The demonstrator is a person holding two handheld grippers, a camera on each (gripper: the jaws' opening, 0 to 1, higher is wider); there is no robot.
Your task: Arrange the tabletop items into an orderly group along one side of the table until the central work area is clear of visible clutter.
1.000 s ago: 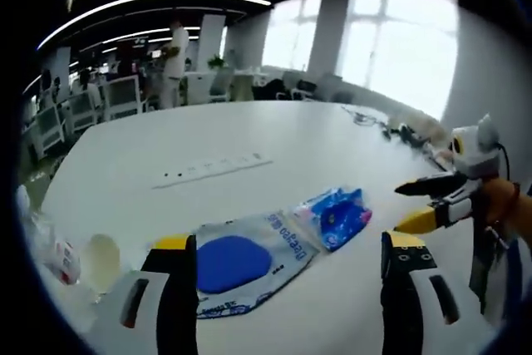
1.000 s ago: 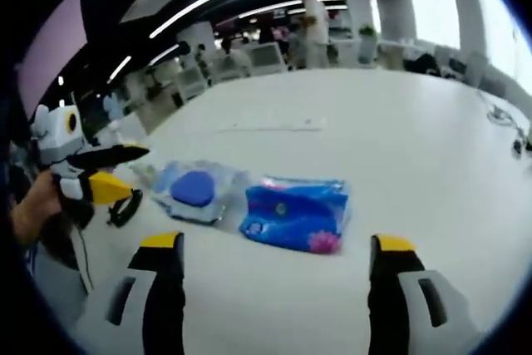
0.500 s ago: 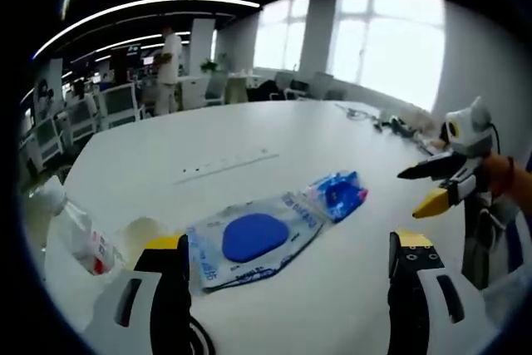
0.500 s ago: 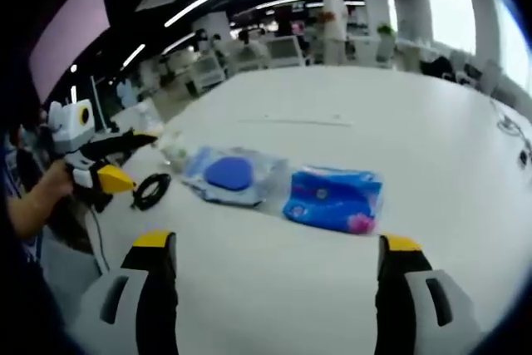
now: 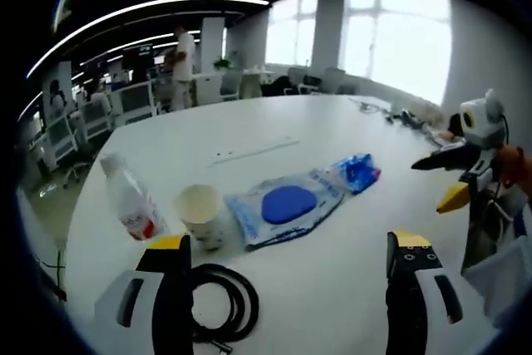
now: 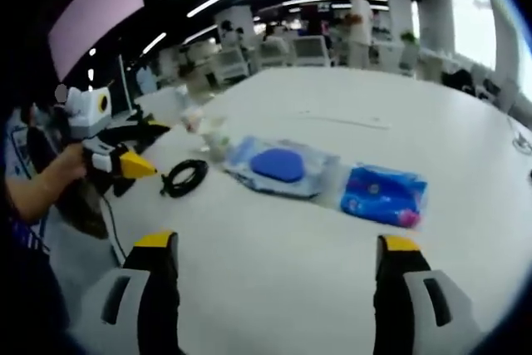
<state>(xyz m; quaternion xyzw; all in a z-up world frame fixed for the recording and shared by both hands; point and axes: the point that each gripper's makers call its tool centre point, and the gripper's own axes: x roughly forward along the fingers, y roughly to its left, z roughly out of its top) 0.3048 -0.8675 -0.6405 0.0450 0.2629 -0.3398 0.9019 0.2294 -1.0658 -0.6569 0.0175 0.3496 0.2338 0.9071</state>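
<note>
Both claws wide, empty, hovering over the tabletop. Left claw sits just short of the cable; right claw sits well short of the pouch.

5 items, placed relative to the pouch: cup just beside it, bottle past the cup, cable near the cup toward the left claw, blue pack touching or just beside its far end.

Nothing grouped yet, judging by the spread. Best start: take the blue pack by its edge, slide it low toward the cup side. Thin film, so pinch flat.
</note>
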